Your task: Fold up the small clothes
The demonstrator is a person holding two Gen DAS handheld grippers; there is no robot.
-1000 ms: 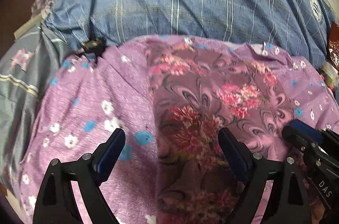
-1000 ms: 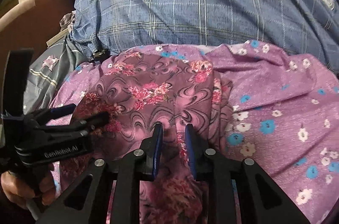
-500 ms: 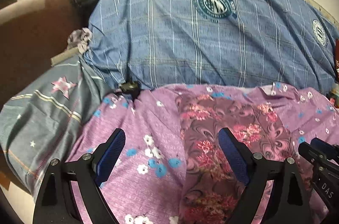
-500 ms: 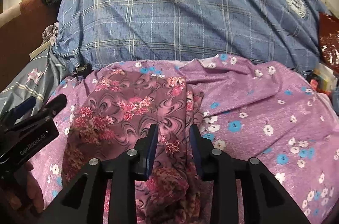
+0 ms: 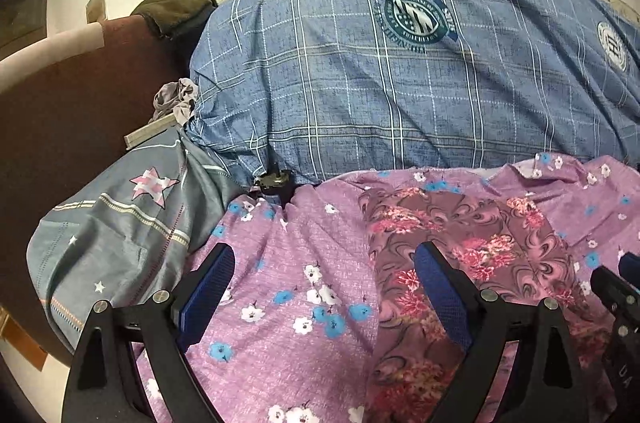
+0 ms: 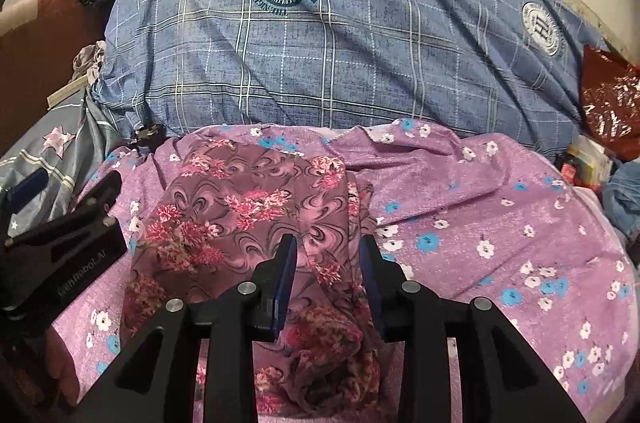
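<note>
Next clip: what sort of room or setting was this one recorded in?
Most likely a bedroom at home, with the folding done on a bed. A large blue plaid pillow lies along the wall, a purple flowered bedsheet covers the surface, and a grey star-print pillow sits at the left.

Your left gripper [image 5: 324, 287] hovers with fingers [image 5: 208, 287] spread wide; your right gripper [image 6: 328, 275] sits parted, gripping nothing.

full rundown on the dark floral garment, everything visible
The dark floral garment is thin, soft mauve-brown fabric printed with swirls and pink flower clusters. It lies folded into a long, rumpled strip on the lilac flowered sheet, its far end near the blue plaid pillow. The right gripper straddles its right edge, jaws apart, contact unclear. The left gripper is open beside it.
</note>
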